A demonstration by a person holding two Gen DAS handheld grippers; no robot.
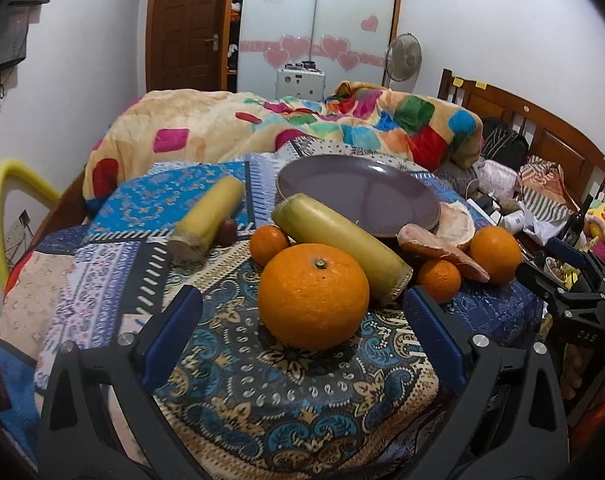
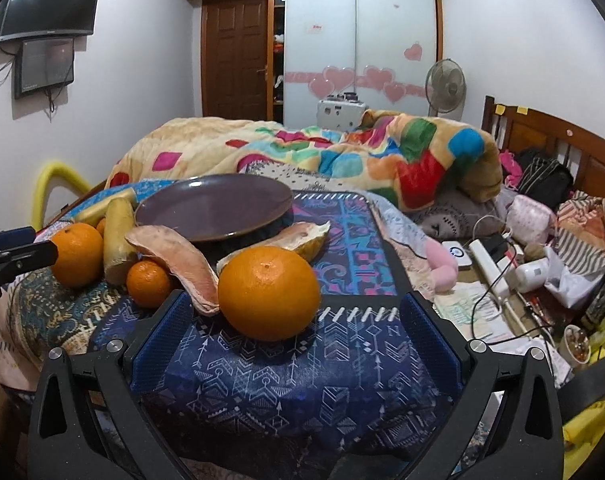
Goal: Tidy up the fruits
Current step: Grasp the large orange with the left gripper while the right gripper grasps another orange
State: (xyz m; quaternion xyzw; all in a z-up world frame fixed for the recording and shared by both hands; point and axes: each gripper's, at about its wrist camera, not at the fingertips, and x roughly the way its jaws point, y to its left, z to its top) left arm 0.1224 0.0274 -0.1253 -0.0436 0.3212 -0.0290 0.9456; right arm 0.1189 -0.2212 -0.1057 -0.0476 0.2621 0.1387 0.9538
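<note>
Both claws wide apart, nothing held. Left gripper (image 1: 302, 312) low over the patterned cloth (image 1: 262, 392), squared up to the near large orange (image 1: 313, 296) sitting between its blue pads. Right gripper (image 2: 298, 320) likewise lined up on the second large orange (image 2: 268, 293), right side of the pile.

Purple plate (image 1: 382, 200) at the far side, bare, rim tipped up on the soft bedding. Likely the destination, though that is a guess from the task.

Between oranges and plate: 2 yellow-green stalk sections, one (image 1: 342, 242) leaning behind the near orange, the other (image 1: 208, 218) off to the left; 2 small tangerines (image 1: 268, 245) (image 1: 439, 280); 2 pieces of pinkish peel (image 1: 442, 250) (image 1: 458, 222) near the plate rim.

Handling judgement: large oranges firm, rounded, fairly heavy for fruit, skin pebbled so decent friction on the pads. Best taken across the widest middle, pads level, to avoid squirting out upward. Soft cloth underneath gives, so rolling on contact probable. Tangerines softer, bruise under hard squeeze. Stalks stiff, better gripped mid-length.
</note>
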